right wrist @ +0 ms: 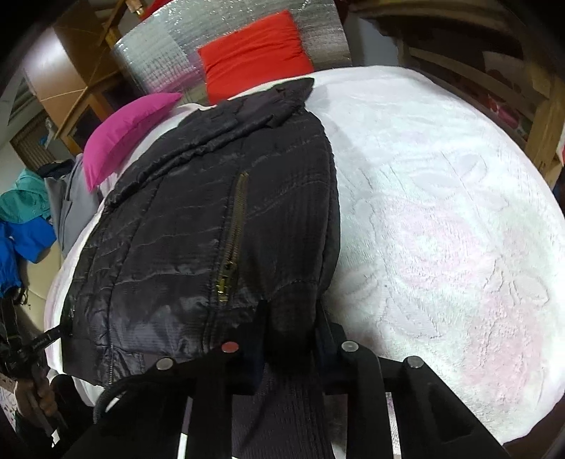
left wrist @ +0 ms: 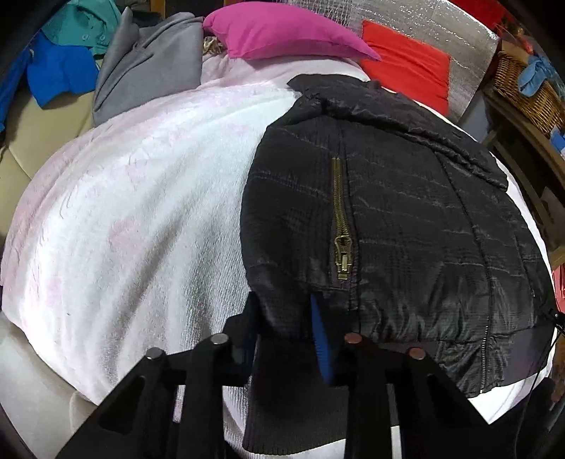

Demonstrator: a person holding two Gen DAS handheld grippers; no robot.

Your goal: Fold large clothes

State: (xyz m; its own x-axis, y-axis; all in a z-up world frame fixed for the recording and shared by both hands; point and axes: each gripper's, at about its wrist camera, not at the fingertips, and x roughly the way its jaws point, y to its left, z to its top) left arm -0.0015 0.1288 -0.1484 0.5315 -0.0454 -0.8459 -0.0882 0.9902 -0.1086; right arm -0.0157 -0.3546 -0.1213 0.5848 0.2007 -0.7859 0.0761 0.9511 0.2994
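- In the left wrist view, the upper left holds a heap of other clothes – a blue garment point(left wrist: 60, 72), a teal one and a grey one point(left wrist: 152, 63) – not yet folded, by the look of it.
- The white plush blanket point(left wrist: 134, 197) fills the middle left; the black quilted puffer jacket with brass zips point(left wrist: 388, 219) lies on it in the right half, sleeves seemingly tucked in, collar towards the magenta pillow point(left wrist: 279, 33) and red cushion point(left wrist: 406, 67).
- At bottom centre the left tongs point(left wrist: 286, 317) are pinching the jacket's hem corner.
- In the right wrist view the jacket point(right wrist: 183, 219) sits centre-left, and the right tongs point(right wrist: 293, 317) pinch its other hem corner at bottom centre.
- My reading – the side folds are done; the hem-to-collar fold remains, then the heap.
- Hidden: the ribbed waistband runs under both tools, pad contact is shadowed, and the tucked sleeves cannot be seen.
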